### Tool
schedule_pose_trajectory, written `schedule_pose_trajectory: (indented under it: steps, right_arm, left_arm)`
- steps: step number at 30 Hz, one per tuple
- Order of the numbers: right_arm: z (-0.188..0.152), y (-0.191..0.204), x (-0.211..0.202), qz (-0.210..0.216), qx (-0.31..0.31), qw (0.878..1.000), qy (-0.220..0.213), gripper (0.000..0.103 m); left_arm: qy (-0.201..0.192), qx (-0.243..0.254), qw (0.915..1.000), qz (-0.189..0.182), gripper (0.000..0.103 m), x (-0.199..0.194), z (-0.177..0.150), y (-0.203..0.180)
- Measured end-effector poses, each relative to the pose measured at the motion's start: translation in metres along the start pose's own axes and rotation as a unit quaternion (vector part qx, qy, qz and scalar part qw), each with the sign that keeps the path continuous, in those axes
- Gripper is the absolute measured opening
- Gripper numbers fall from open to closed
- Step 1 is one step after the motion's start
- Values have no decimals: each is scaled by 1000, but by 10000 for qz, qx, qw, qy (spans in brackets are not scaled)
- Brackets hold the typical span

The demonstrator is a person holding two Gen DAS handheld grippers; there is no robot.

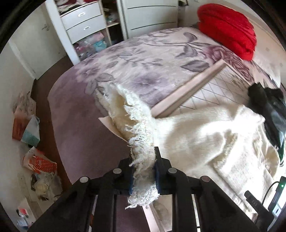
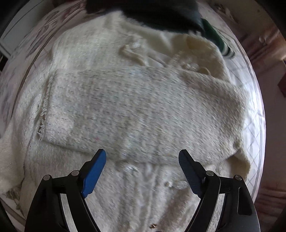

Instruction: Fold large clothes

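A cream fuzzy knit garment (image 1: pixel 196 139) with a fringed hem lies on a gridded folding board (image 1: pixel 214 85) on the bed. My left gripper (image 1: pixel 144 160) is shut on its fringed edge and holds that edge lifted off the bed, with the cloth bunched between the blue pads. In the right wrist view the garment (image 2: pixel 143 107) lies below, with one sleeve folded across the body. My right gripper (image 2: pixel 142 157) hovers over it pointing down, open, with nothing between its blue fingers (image 2: pixel 94 171).
A beige flap (image 1: pixel 187 91) of the board stands raised. A dark garment (image 1: pixel 268 107) (image 2: pixel 160 14) lies at the cream one's far end. A red folded blanket (image 1: pixel 227 28) sits on the floral bed cover (image 1: pixel 143 58). White drawers (image 1: pixel 84 23) and floor bags (image 1: pixel 30 128) are at the left.
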State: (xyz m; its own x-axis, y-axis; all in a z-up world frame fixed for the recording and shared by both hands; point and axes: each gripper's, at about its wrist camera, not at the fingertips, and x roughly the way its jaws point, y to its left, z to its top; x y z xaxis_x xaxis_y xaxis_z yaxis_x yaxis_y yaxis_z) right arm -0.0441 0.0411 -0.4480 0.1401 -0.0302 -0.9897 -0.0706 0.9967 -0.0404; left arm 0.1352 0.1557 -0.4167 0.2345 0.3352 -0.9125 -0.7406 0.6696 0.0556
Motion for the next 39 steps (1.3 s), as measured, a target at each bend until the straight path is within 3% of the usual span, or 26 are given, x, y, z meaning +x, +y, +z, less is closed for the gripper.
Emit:
schedule_pose_trajectory:
  steps: [2, 6, 8, 11, 13, 14, 16, 18, 19, 20, 22, 24, 25, 27, 30, 33, 34, 35, 36, 39]
  right_arm:
    - [18, -27, 6, 72, 94, 9999, 106, 85]
    - [11, -84, 10, 184, 198, 9992, 280, 85]
    - [16, -113, 19, 231, 175, 9990, 336, 85]
    - [13, -123, 22, 344, 38, 9985, 419, 85]
    - [5, -113, 18, 404, -118, 9981, 448, 85]
    - [13, -82, 19, 407, -167, 9980, 460, 85]
    - [1, -61, 9, 451, -263, 9974, 494, 85]
    - [-19, -35, -7, 481, -347, 9968, 537, 85]
    - [-25, -27, -9, 483, -405, 9964, 567, 85]
    - [-16, -14, -1, 498, -452, 9960, 594, 85]
    - [-23, 1, -4, 492, -522, 9953, 644, 85]
    - [-30, 21, -7, 466, -533, 9951, 685, 85]
    - [-34, 27, -10, 465, -525, 9950, 706, 85]
    - [-34, 36, -9, 395, -518, 9950, 754, 85]
    - [-39, 59, -26, 391, -473, 9951, 774, 85]
    - [-35, 83, -36, 350, -522, 9952, 754, 85]
    - [-37, 88, -36, 321, -511, 9951, 782, 85]
    - [-37, 92, -35, 314, -472, 9950, 820, 85]
    - [-37, 94, -34, 311, -421, 9950, 855, 85]
    - [-38, 97, -32, 226, -287, 9957, 857, 85]
  left_arm:
    - [265, -341, 9991, -32, 15, 7, -1, 22]
    - [675, -984, 9917, 487, 15, 28, -19, 73]
    - [960, -1211, 9863, 575, 18, 52, -33, 103]
    - [1461, -1625, 9741, 587, 21, 83, -51, 139]
    - [1561, -2036, 9644, 648, 21, 85, -60, 157]
    - [1508, -2206, 9619, 580, 21, 82, -65, 165]
    - [1411, -2435, 9590, 324, 24, 77, -72, 174]
    - [1406, -2655, 9536, -180, 42, 75, -83, 172]
    - [1454, -2741, 9497, -429, 59, 78, -89, 169]
    - [1523, -2835, 9444, -672, 64, 83, -94, 162]
    - [1708, -3172, 9241, -1276, 64, 104, -105, 149]
    - [1854, -3473, 9058, -1568, 64, 127, -113, 136]
    - [1942, -3640, 8963, -1626, 64, 144, -118, 130]
    - [2016, -3845, 8884, -1493, 64, 172, -124, 125]
    - [1841, -4022, 8887, -1208, 67, 170, -113, 120]
    - [1403, -3911, 9043, -980, 65, 159, -92, 116]
    - [1241, -3828, 9120, -796, 48, 156, -83, 116]
    - [1170, -3738, 9180, -625, 20, 156, -77, 116]
    - [1109, -3644, 9231, -521, 9, 157, -69, 116]
    - [880, -3355, 9371, -386, 5, 155, -50, 115]
